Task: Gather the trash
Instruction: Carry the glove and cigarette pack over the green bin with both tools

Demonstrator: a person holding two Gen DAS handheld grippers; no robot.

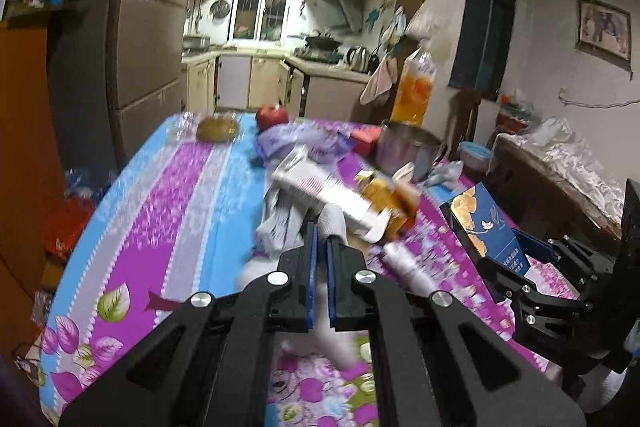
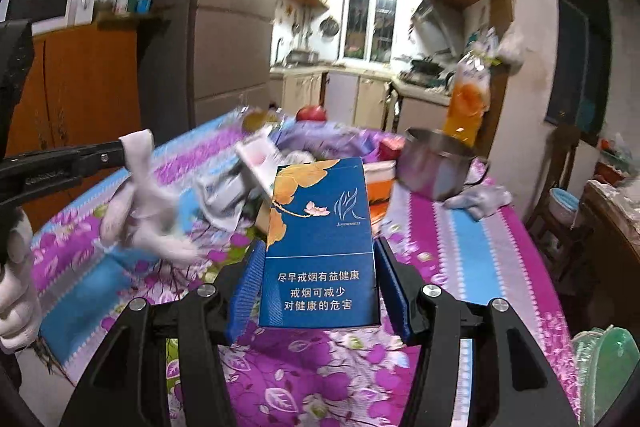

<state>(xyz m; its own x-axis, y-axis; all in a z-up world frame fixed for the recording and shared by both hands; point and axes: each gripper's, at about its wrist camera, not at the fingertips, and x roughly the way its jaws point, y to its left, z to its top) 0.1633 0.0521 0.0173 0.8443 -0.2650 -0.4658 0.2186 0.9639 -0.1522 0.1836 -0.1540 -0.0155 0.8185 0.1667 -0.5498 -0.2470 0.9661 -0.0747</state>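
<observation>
My left gripper point(image 1: 321, 239) is shut on a crumpled white tissue point(image 1: 334, 217), which hangs below it above the table; it also shows in the right wrist view point(image 2: 148, 211). My right gripper point(image 2: 320, 251) is shut on an upright blue cigarette box point(image 2: 320, 239), also seen at the right of the left wrist view point(image 1: 486, 223). Beyond lies a pile of trash: a white carton point(image 1: 316, 187), a yellow crushed box point(image 1: 390, 197) and a purple plastic bag point(image 1: 296, 141).
The flowered tablecloth point(image 1: 168, 211) covers the table. A steel pot point(image 1: 408, 151), an orange drink bottle point(image 1: 416, 87), a red apple point(image 1: 272, 115) and a yellowish fruit point(image 1: 218, 129) stand at the far end. A fridge point(image 1: 148, 39) is at left, a cluttered side table point(image 1: 560, 171) at right.
</observation>
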